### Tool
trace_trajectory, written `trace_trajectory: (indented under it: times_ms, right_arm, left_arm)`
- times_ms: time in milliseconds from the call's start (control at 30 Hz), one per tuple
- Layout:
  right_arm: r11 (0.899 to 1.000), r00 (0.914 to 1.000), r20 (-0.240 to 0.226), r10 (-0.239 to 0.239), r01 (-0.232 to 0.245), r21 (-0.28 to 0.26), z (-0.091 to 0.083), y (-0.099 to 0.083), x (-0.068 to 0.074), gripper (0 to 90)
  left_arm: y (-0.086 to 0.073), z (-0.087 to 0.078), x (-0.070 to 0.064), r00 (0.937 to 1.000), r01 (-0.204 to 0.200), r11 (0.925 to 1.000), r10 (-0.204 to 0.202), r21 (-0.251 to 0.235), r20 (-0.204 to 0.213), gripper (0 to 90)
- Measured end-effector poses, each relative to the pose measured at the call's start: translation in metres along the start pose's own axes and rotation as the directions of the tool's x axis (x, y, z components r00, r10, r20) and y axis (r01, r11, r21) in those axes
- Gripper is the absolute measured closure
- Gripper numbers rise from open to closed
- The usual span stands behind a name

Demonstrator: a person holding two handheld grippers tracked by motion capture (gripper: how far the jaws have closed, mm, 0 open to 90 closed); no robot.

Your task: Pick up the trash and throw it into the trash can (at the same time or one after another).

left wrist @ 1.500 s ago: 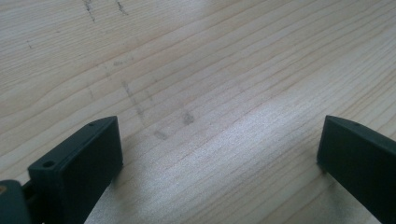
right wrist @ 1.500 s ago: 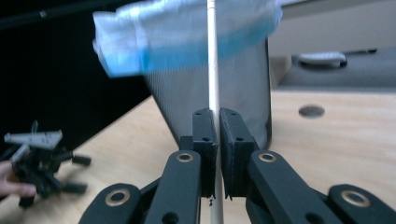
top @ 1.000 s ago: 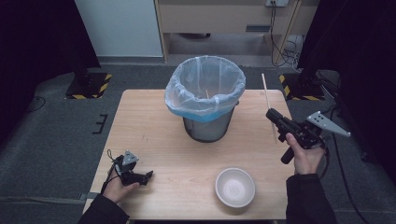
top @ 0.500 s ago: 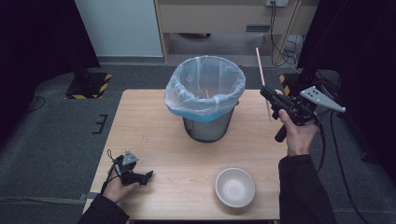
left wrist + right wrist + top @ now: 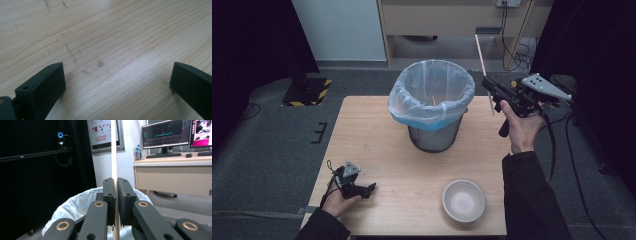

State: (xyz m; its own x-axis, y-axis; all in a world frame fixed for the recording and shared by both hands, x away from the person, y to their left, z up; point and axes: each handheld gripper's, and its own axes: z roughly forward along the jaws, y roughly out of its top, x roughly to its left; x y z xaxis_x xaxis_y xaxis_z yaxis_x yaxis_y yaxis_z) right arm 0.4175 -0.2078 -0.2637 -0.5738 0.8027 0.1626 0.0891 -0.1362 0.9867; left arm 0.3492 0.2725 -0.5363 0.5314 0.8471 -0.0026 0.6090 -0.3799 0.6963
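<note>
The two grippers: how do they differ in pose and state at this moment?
The right gripper is raised beside the lined bin; the left gripper sits low on the table. The right one's jaws are shut on a thin wooden stick; the left one's jaws stand wide apart, holding nothing. Both are black, each held in a hand.

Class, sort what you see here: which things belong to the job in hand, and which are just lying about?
Part of the job:
- right tongs, shut on the wooden stick
- wooden stick, held upright beside the bin
- lined waste bin, apparently where the stick is headed

Lying about:
- white bowl, empty, at the table's near edge
- left tongs, open, resting low on the table
</note>
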Motion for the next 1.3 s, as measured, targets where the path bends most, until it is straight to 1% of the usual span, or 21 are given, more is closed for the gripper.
trace_trajectory:
  times_ms: [100, 267, 333, 367, 400, 467, 500, 633, 733, 767, 967, 1067, 1300]
  right_arm:
    - [1.0, 1.0, -0.004, 0.002, -0.002, -0.004, 0.008, 0.005, 0.003, 85.9]
    - [1.0, 0.9999, -0.01, -0.014, 0.014, 0.0, 0.021, 0.011, 0.008, 85.9]
    - [1.0, 0.9998, -0.01, -0.015, 0.015, 0.001, 0.023, 0.011, 0.009, 85.9]
    - [1.0, 0.9998, -0.011, -0.018, 0.018, 0.0, 0.028, 0.013, 0.01, 85.9]
    - [1.0, 0.9998, -0.014, -0.017, 0.017, -0.003, 0.034, 0.014, 0.011, 85.9]
    - [1.0, 0.9997, -0.026, -0.004, 0.004, -0.01, 0.039, 0.014, 0.012, 85.9]
    - [1.0, 0.9997, -0.026, -0.004, 0.004, -0.01, 0.039, 0.014, 0.012, 85.9]
    - [1.0, 0.9996, -0.024, -0.012, 0.012, -0.004, 0.054, 0.01, 0.013, 85.9]
    - [1.0, 0.9995, -0.026, -0.014, 0.014, 0.0, 0.059, 0.009, 0.013, 85.9]
    - [1.0, 0.9995, -0.03, -0.013, 0.013, -0.002, 0.066, 0.007, 0.013, 85.8]
    - [1.0, 0.9996, -0.02, -0.018, 0.018, 0.007, 0.085, 0.003, 0.012, 85.8]
    - [1.0, 0.9996, -0.014, -0.023, 0.023, 0.01, 0.092, -0.001, 0.011, 85.8]
    - [0.999, 0.9995, 0.003, -0.031, 0.031, 0.017, 0.101, -0.005, 0.01, 85.7]
  left_arm:
    - [0.0, 0.0, 0.0, 1.0, -0.002, 1.0, 0.002, 0.001, 0.0, 0.0]
    - [0.0, 0.0, 0.0, 1.0, 0.002, 1.0, -0.002, -0.001, 0.0, 0.0]
    - [0.0, 0.0, 0.0, 1.0, 0.0, 1.0, 0.0, -0.001, 0.0, 0.0]
    - [0.0, 0.0, 0.0, 1.0, 0.0, 1.0, 0.0, -0.001, 0.0, 0.0]
    - [0.0, 0.0, 0.0, 1.0, 0.0, 1.0, 0.0, -0.001, 0.0, 0.0]
    - [0.0, 0.0, 0.0, 1.0, 0.0, 1.0, 0.0, -0.001, 0.0, 0.0]
    - [0.0, 0.0, 0.0, 1.0, 0.0, 1.0, 0.0, -0.001, 0.0, 0.0]
    - [0.0, 0.0, 0.0, 1.0, 0.0, 1.0, 0.0, -0.001, 0.001, 0.0]
    - [0.0, 0.0, 0.0, 1.0, 0.0, 1.0, 0.0, -0.001, 0.001, 0.0]
    - [0.0, 0.0, 0.0, 1.0, 0.001, 1.0, -0.001, -0.002, 0.001, 0.0]
    - [0.0, 0.0, 0.0, 1.0, 0.001, 1.0, -0.001, -0.002, 0.001, 0.0]
    - [0.0, 0.0, 0.0, 1.0, 0.0, 1.0, 0.0, -0.002, 0.002, 0.0]
    - [0.0, 0.0, 0.0, 1.0, 0.0, 1.0, 0.0, -0.002, 0.001, 0.0]
